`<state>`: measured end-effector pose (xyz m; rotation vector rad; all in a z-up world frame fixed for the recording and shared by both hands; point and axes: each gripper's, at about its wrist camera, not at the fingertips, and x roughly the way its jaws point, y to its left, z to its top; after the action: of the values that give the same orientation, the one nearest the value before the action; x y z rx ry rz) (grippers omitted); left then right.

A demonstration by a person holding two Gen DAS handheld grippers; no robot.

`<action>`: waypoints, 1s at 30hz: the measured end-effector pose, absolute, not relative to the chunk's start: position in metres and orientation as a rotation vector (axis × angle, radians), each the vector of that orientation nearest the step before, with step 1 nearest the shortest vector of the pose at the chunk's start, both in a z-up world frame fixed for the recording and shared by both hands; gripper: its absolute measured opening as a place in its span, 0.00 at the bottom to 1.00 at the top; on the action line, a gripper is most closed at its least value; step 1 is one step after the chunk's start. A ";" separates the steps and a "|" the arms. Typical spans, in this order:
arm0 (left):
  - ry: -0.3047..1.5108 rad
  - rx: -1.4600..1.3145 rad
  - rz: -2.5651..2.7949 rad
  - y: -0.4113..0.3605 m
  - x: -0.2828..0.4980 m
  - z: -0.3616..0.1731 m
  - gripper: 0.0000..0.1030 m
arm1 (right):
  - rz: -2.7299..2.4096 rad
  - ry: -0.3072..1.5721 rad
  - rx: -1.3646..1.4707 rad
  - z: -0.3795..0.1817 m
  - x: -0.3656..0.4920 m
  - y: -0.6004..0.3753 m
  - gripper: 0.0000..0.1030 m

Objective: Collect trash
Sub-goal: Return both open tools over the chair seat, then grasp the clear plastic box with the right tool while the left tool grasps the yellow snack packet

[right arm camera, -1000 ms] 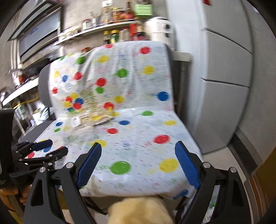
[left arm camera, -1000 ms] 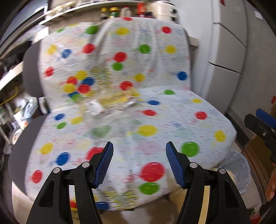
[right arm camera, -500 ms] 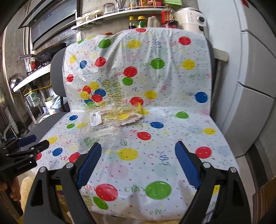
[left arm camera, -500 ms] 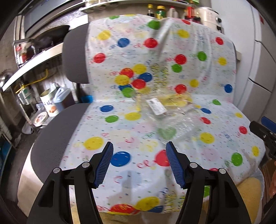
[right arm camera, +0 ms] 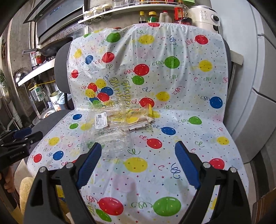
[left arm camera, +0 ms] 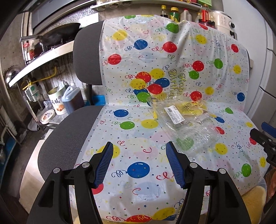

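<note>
We see the plastic packaging (right arm camera: 110,127) lying on the chair seat (right arm camera: 198,137), near the crease where seat meets backrest (right arm camera: 172,51), toward the seat's left edge. The paper wrapper (right arm camera: 139,123) lies touching its right side. A sheet (left arm camera: 138,134) lies over seat and backrest.

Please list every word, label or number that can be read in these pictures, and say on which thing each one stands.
"Happy Birth...": on the balloon-print cover over the chair back; the clear plastic packaging hides the rest.
White sticker on the packaging: a code square and lines of print, too small to read.
Tin can on the floor: large characters, not legible.
Rice cooker panel: too small to read.
</note>
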<state>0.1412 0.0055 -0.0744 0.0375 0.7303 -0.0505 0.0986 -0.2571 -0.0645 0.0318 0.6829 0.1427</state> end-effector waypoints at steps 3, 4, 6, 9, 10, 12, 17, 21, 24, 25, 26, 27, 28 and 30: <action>0.741 0.038 -0.042 0.007 0.149 -0.079 0.63 | 0.149 0.701 0.036 -0.073 0.108 -0.256 0.83; 0.745 0.037 -0.039 0.008 0.150 -0.081 0.62 | 0.149 0.707 0.036 -0.076 0.112 -0.256 0.83; 0.755 0.038 -0.024 0.009 0.157 -0.086 0.62 | 0.150 0.721 0.037 -0.082 0.122 -0.256 0.83; 0.771 0.031 -0.010 0.012 0.166 -0.093 0.62 | 0.154 0.747 0.047 -0.092 0.140 -0.257 0.83; 0.775 0.031 -0.002 0.014 0.170 -0.095 0.62 | 0.161 0.756 0.051 -0.096 0.147 -0.256 0.83; 0.783 0.034 0.013 0.015 0.177 -0.100 0.62 | 0.172 0.775 0.056 -0.103 0.159 -0.254 0.79; 0.798 0.027 0.029 0.020 0.194 -0.106 0.62 | 0.233 0.836 0.048 -0.124 0.191 -0.236 0.65; 0.808 0.025 0.027 0.020 0.199 -0.110 0.62 | 0.246 0.878 0.018 -0.138 0.207 -0.221 0.63; 0.816 0.020 0.015 0.018 0.201 -0.114 0.62 | 0.253 0.905 -0.003 -0.144 0.211 -0.216 0.62; 0.817 0.020 0.012 0.017 0.201 -0.114 0.63 | 0.252 0.913 -0.011 -0.145 0.212 -0.214 0.62; 0.818 0.019 0.009 0.016 0.201 -0.114 0.62 | 0.250 0.916 -0.015 -0.145 0.212 -0.213 0.61; 0.818 0.018 0.005 0.015 0.201 -0.114 0.62 | 0.248 0.917 -0.017 -0.145 0.211 -0.212 0.61; 0.817 0.017 0.000 0.014 0.200 -0.114 0.62 | 0.250 0.917 -0.018 -0.145 0.212 -0.212 0.60; 0.814 0.018 -0.008 0.011 0.198 -0.113 0.62 | 0.250 0.921 -0.021 -0.144 0.211 -0.211 0.49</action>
<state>0.1980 0.0115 -0.1125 0.0185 0.8138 -0.0082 0.2113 -0.2110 -0.1438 -0.0205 0.9214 0.2502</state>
